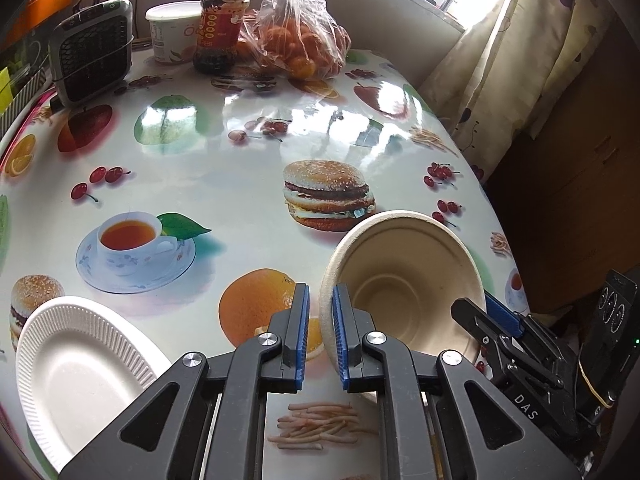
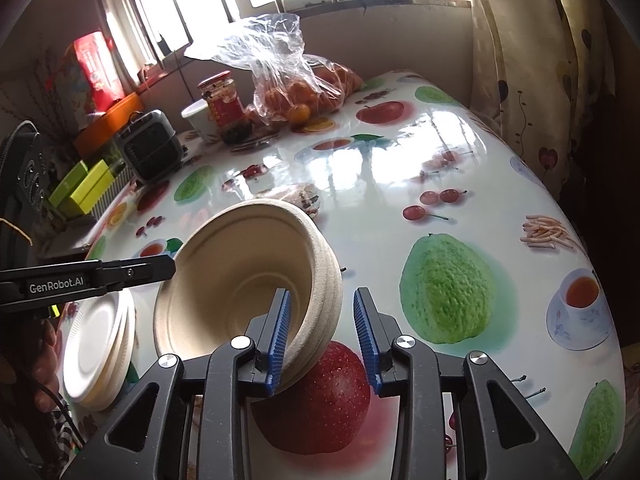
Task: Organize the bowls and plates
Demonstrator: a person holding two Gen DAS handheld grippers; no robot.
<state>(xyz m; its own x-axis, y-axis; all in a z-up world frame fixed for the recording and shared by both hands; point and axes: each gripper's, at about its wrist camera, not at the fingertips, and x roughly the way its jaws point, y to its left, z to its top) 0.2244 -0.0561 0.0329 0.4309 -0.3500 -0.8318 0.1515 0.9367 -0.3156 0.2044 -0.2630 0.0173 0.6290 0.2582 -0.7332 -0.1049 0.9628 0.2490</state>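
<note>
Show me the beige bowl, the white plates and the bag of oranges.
Beige bowl [image 2: 224,280], right wrist view, inner wall.
White plates [image 2: 96,344], right wrist view, top plate's face.
Bag of oranges [image 1: 304,44], left wrist view, fruit through plastic.

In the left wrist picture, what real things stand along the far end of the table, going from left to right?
Small dark heater → white tub → jar with a red label → clear bag of oranges. Each partly overlaps its neighbour in this view, but the order is plain.
</note>
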